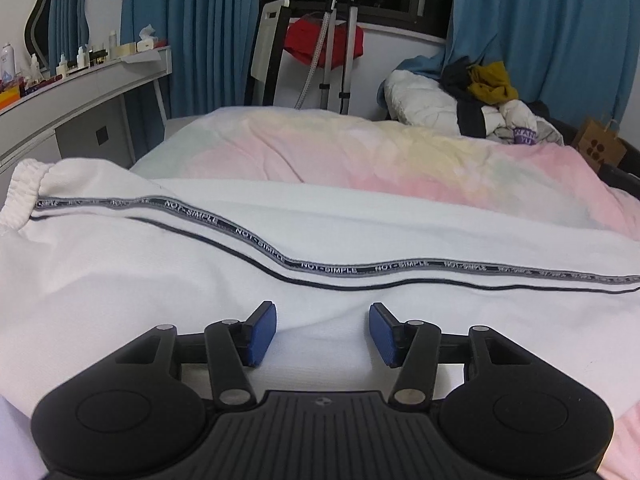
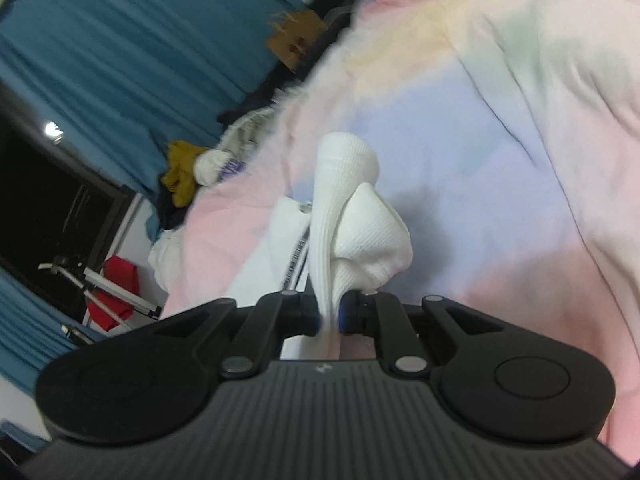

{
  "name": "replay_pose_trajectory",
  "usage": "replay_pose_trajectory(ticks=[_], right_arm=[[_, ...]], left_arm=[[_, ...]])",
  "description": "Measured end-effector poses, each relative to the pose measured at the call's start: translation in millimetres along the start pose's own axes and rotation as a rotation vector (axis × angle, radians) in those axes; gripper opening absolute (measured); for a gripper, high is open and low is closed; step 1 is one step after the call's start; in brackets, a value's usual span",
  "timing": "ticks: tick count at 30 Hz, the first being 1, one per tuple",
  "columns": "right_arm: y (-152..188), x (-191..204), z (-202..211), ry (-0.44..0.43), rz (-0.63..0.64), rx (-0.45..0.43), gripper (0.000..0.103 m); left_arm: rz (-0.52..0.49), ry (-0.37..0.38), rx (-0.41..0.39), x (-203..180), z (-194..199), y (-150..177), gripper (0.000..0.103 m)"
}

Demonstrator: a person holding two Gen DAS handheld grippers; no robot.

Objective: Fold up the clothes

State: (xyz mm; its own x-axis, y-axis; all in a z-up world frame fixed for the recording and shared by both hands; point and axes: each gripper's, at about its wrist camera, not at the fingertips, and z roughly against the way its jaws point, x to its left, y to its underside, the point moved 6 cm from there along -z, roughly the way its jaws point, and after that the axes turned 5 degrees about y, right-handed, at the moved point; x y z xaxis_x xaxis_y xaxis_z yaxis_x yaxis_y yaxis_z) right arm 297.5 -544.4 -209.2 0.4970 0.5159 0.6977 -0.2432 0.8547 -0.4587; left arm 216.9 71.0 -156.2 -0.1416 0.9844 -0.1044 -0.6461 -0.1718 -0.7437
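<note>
Left wrist view: your left claw [image 1: 322, 334] gapes wide over one pair of white trousers [image 1: 160, 264] spread along the bed's [image 1: 360, 152] near edge. Right wrist view: your right claw [image 2: 329, 314] pinches one bunched white cuff [image 2: 352, 216] of them above the bed.

Open bedspread [image 1: 360, 152] beyond white trousers [image 1: 200, 264]: free passage across the middle. Blocked far right by clothes pile [image 1: 476, 92] and paper bag [image 1: 600, 144]. Bounded left by dressing table [image 1: 80, 92], just beside the bed edge. Stand [image 1: 336, 60] and chair [image 1: 268, 52] past the far end. Clamped white fabric [image 2: 352, 216] directly ahead of right gripper [image 2: 330, 316], bedspread close behind.
</note>
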Motion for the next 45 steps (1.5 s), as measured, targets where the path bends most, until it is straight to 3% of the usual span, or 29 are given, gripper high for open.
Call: replay_pose_trajectory(ticks=[3, 7, 17, 22, 27, 31, 36, 38, 41, 45], right_arm=[[2.0, -16.3, -10.5, 0.027, -0.072, 0.060, 0.011], [4.4, -13.8, -12.4, 0.039, -0.052, 0.059, 0.011], [5.8, 7.7, -6.9, 0.099, 0.133, -0.008, 0.011], [10.1, 39.1, 2.6, 0.144, 0.269, -0.098, 0.011], [25.7, 100.3, 31.6, 0.111, 0.440, -0.255, 0.011], [81.2, 183.7, 77.4, -0.016, 0.755, -0.415, 0.012], [229.2, 224.1, 112.6, -0.264, 1.173, -0.412, 0.011], [289.8, 238.1, 127.1, -0.367, 1.337, -0.405, 0.011], [378.4, 204.3, 110.3, -0.405, 1.592, -0.224, 0.011], [406.6, 190.1, 107.2, -0.419, 1.729, -0.233, 0.012]], left_arm=[[-0.017, -0.012, 0.012, -1.6, -3.5, 3.1, 0.055], [-0.031, -0.017, 0.023, -2.6, -6.4, 4.9, 0.056], [-0.026, -0.012, 0.024, 0.5, -11.7, 7.3, 0.057], [-0.010, 0.006, 0.029, 0.6, -13.4, 3.9, 0.062], [0.020, 0.034, 0.028, 3.3, -11.9, 0.2, 0.061], [0.115, 0.131, -0.031, 9.9, 9.2, -18.7, 0.061], [0.219, 0.191, -0.193, 30.6, 56.1, -40.9, 0.066], [0.274, 0.231, -0.212, 38.5, 65.0, -42.7, 0.067], [0.332, 0.284, -0.209, 45.4, 70.5, -42.7, 0.067], [0.326, 0.270, -0.199, 41.5, 70.6, -37.9, 0.067]])
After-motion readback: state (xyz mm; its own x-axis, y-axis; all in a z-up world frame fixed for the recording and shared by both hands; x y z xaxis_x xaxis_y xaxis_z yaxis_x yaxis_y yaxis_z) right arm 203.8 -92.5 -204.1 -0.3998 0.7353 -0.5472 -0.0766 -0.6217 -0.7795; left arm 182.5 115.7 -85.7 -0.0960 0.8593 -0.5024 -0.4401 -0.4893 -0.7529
